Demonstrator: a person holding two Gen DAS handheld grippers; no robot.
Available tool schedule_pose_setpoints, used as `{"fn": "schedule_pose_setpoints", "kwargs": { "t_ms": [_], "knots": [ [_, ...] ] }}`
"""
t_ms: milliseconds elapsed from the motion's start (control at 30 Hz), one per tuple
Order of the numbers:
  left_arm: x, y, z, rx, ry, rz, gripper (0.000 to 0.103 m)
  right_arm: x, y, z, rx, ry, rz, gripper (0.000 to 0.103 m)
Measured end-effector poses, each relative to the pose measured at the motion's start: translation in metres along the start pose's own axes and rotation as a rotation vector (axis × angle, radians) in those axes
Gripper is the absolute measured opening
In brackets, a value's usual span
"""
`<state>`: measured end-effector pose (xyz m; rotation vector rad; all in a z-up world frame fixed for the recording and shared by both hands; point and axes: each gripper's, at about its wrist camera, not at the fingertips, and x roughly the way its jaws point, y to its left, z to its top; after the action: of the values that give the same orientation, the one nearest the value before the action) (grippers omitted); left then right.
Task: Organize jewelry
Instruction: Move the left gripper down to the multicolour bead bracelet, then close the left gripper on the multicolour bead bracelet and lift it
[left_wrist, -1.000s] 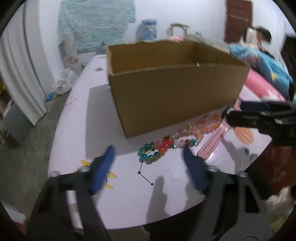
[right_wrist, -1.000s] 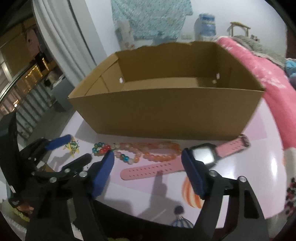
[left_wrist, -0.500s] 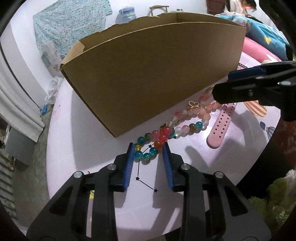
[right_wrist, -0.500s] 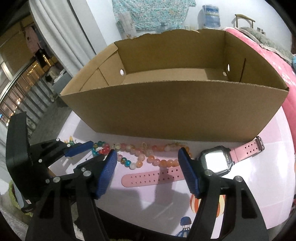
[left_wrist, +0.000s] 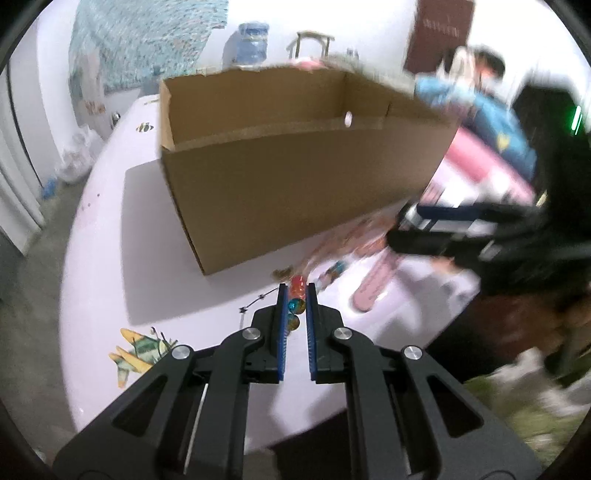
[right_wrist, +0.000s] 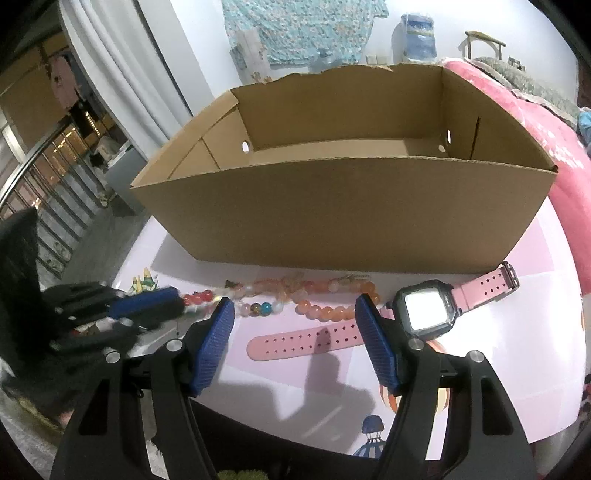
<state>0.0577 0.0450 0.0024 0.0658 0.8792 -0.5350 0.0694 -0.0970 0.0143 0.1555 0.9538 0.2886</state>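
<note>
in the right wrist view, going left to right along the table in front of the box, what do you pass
left tool → multicolour bead bracelet → orange bead bracelet → watch face → pink strap end with buckle

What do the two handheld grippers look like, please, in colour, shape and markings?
Both the left gripper and right gripper have matte black, angular frames with cut-out slots and silver round screw heads. Their fingers carry blue ribbed pads. No cables or sleeves show.
</note>
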Motion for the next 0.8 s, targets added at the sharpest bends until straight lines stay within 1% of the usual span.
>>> {"fn": "schedule_pose_setpoints", "kwargs": {
  "t_ms": [67,100,133,200,267,333,400,433,467,533,633,800],
  "knots": [
    [-0.013,0.010,0.001,-0.065,-0.027,-0.049,0.008,0.000,0.001,-0.001,0.002,0.002,0.013,0.066],
    [-0.017,0.016,0.000,-0.099,-0.035,-0.057,0.008,0.001,0.002,-0.001,0.003,0.006,0.020,0.066],
    [-0.018,0.020,-0.001,-0.116,-0.037,-0.054,0.008,0.002,0.004,-0.001,0.004,0.011,0.032,0.065],
    [-0.013,0.032,-0.005,-0.165,-0.022,-0.015,0.008,0.006,0.008,0.000,0.005,0.024,0.065,0.062],
    [-0.014,0.032,-0.014,-0.211,-0.011,0.003,0.008,0.009,0.011,0.002,0.009,0.034,0.094,0.061],
    [-0.009,0.043,-0.016,-0.245,-0.004,0.014,0.008,0.015,0.016,0.006,0.008,0.047,0.119,0.057],
    [-0.008,0.048,-0.020,-0.264,-0.001,0.024,0.008,0.024,0.020,0.009,0.007,0.069,0.128,0.051],
    [-0.004,0.053,-0.020,-0.268,0.002,0.030,0.008,0.029,0.021,0.010,0.009,0.080,0.126,0.046],
    [-0.004,0.054,-0.021,-0.272,0.003,0.035,0.008,0.036,0.021,0.012,0.015,0.099,0.122,0.044],
    [-0.001,0.059,-0.025,-0.285,0.008,0.043,0.008,0.049,0.019,0.015,0.033,0.135,0.121,0.036],
    [0.000,0.062,-0.027,-0.298,0.008,0.043,0.008,0.059,0.020,0.017,0.040,0.156,0.128,0.031],
    [0.002,0.061,-0.028,-0.287,0.008,0.051,0.008,0.064,0.034,0.022,-0.024,0.144,0.105,0.028]
  ]
}}
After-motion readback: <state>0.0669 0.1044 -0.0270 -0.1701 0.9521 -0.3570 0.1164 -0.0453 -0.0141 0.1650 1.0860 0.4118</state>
